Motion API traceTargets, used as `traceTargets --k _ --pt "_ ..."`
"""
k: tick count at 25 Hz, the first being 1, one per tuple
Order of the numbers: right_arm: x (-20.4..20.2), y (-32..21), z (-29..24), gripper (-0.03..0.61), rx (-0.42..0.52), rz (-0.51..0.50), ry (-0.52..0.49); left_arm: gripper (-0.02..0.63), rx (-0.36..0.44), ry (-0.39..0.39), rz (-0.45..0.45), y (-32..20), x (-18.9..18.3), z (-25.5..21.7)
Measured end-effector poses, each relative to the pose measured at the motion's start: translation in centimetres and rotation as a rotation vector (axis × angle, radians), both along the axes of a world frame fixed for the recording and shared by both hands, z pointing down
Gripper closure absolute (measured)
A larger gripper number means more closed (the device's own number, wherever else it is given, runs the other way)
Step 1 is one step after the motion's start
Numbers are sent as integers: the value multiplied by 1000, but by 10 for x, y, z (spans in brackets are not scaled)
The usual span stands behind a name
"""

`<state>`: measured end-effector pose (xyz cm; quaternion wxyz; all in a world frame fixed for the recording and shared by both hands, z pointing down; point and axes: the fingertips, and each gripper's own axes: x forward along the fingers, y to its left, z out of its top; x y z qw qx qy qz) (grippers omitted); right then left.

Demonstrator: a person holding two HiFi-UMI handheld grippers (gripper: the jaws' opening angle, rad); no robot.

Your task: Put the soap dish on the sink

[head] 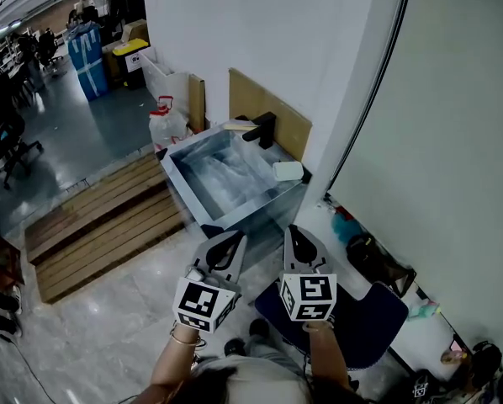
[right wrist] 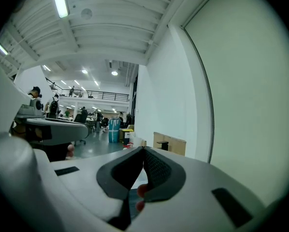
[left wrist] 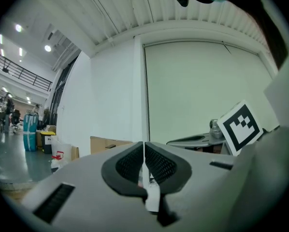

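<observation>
A white soap dish [head: 288,171] rests on the right rim of the clear-walled sink [head: 203,208], close to the black faucet [head: 262,128]. A second pale dish-like piece [head: 237,125] lies on the rim left of the faucet. Both grippers are held low in front of the sink, well short of it. My left gripper [head: 233,241] has its jaws pressed together with nothing between them, and so does my right gripper [head: 294,236]. In the left gripper view the left gripper [left wrist: 144,143] points at the wall; in the right gripper view the right gripper [right wrist: 143,149] aims level past the sink.
A wooden step platform [head: 100,225] lies left of the sink. A brown board [head: 272,108] leans on the white wall behind it. A dark chair [head: 365,322] and a cluttered white ledge [head: 420,326] are at the right. White bags [head: 167,124] stand beyond the sink.
</observation>
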<state>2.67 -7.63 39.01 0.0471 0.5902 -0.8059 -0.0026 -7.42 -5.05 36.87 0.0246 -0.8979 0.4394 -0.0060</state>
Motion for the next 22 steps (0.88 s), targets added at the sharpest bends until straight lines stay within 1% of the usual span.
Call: traceTargets --k 11,19,22 --pt "-10 41 -6 552 7 20 23 597 -1 15 36 33 -3 -1" --pt "-5 53 -7 552 11 19 35 597 -17 20 55 43 11 1" --pt "0 58 -7 552 13 12 33 597 -9 27 55 47 20 -1"
